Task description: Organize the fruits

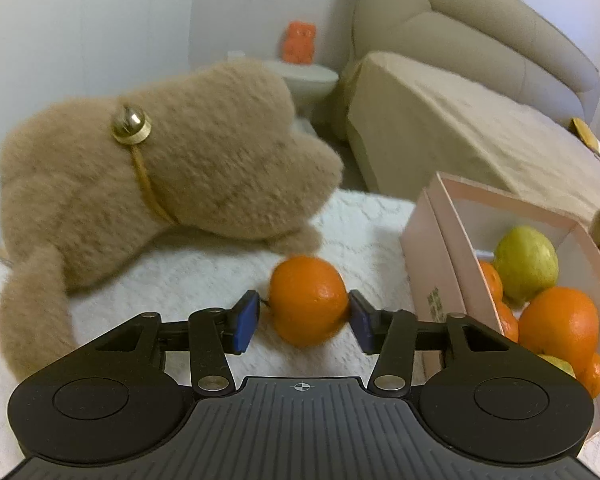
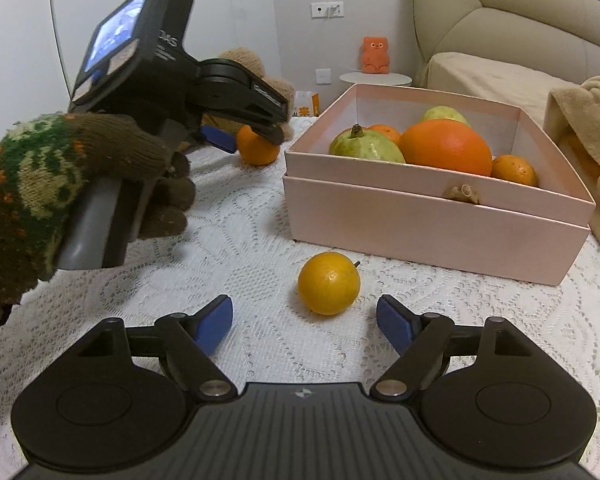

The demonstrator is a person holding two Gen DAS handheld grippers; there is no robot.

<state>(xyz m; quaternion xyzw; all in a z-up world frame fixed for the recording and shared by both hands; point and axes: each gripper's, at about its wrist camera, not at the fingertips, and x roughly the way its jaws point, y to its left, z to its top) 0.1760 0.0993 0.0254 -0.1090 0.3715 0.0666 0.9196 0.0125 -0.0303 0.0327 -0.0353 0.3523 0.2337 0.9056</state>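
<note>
The left gripper (image 1: pixel 304 312) is holding a small orange (image 1: pixel 308 300) between its blue pads (image 1: pixel 246 322), one pad pressing each side of the fruit. This orange is sitting just in front of a brown plush toy (image 1: pixel 160 168), which is lying on the white lace tablecloth (image 1: pixel 204 280) with a small gold bell (image 1: pixel 131 124) on a cord around its neck. In the right wrist view the same gripper is appearing from the side, carried by a hand (image 2: pixel 80 168) in a knitted green and brown glove, with the orange showing beneath its fingers.

The right gripper (image 2: pixel 304 328) is standing with its jaws wide apart and nothing between the pads. A second small orange (image 2: pixel 329 283) is resting on the tablecloth just beyond the fingertips, roughly centred between them and touching neither pad.

A pink cardboard box (image 2: pixel 420 216) is sitting on the cloth to the right of both loose oranges, nested in its own lid. Inside it, a large orange (image 2: pixel 446 146) is lying against a green guava (image 2: pixel 366 146), with smaller oranges (image 2: pixel 514 170) around them and a second green fruit (image 2: pixel 446 114) behind.

In the background, an orange bear figure (image 2: pixel 375 55) is standing on a small round side table (image 2: pixel 376 78) beside a beige bed (image 2: pixel 500 76). A tan blanket (image 2: pixel 588 120) is lying at the box's right edge.
</note>
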